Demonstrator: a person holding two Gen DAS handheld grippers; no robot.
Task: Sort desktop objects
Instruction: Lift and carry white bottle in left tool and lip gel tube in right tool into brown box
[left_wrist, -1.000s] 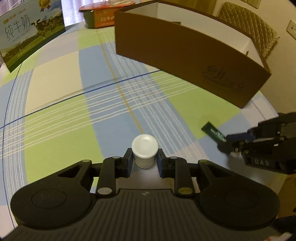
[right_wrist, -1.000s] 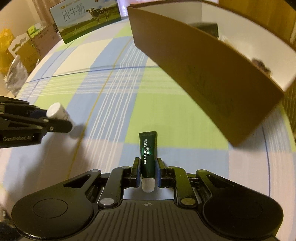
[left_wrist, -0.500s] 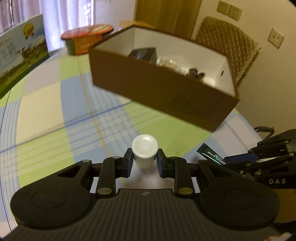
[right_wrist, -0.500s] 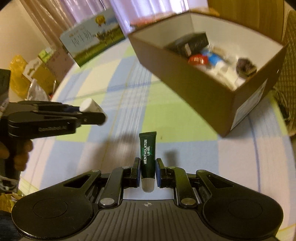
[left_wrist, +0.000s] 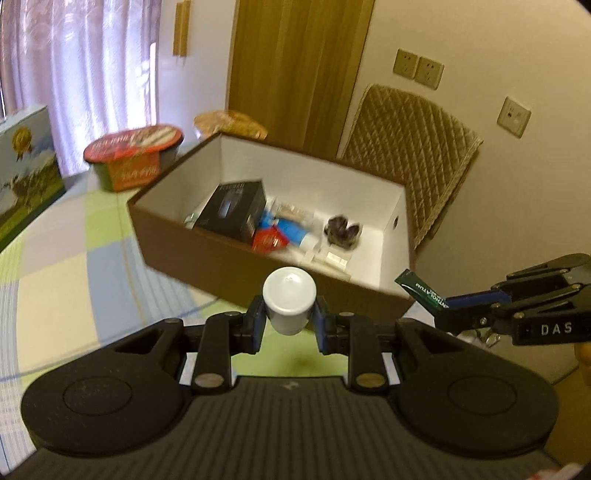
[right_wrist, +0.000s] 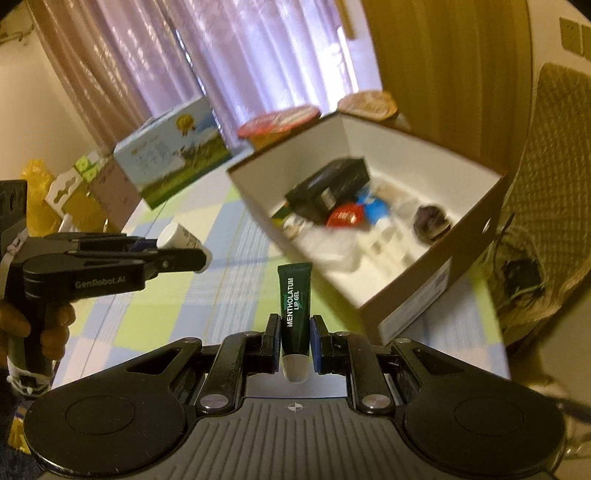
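**Both loads short of the box, right one nearer its corner**

Checked surface (right_wrist: 177, 321) carries the open cardboard box (left_wrist: 229, 258), already part filled. Left gripper (left_wrist: 290, 325): jaws clamped on a white bottle (left_wrist: 290, 297), held up ahead of the box's near wall. Right gripper (right_wrist: 293, 341): jaws clamped on the lip gel tube (right_wrist: 295, 302), long axis pointing forward, beside the near corner. Judgement: right side is closer to dropping in.

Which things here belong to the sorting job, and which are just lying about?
In the job: white bottle in left gripper; lip gel tube in right gripper; cardboard box.

Lying about: milk carton, noodle bowl, chair.
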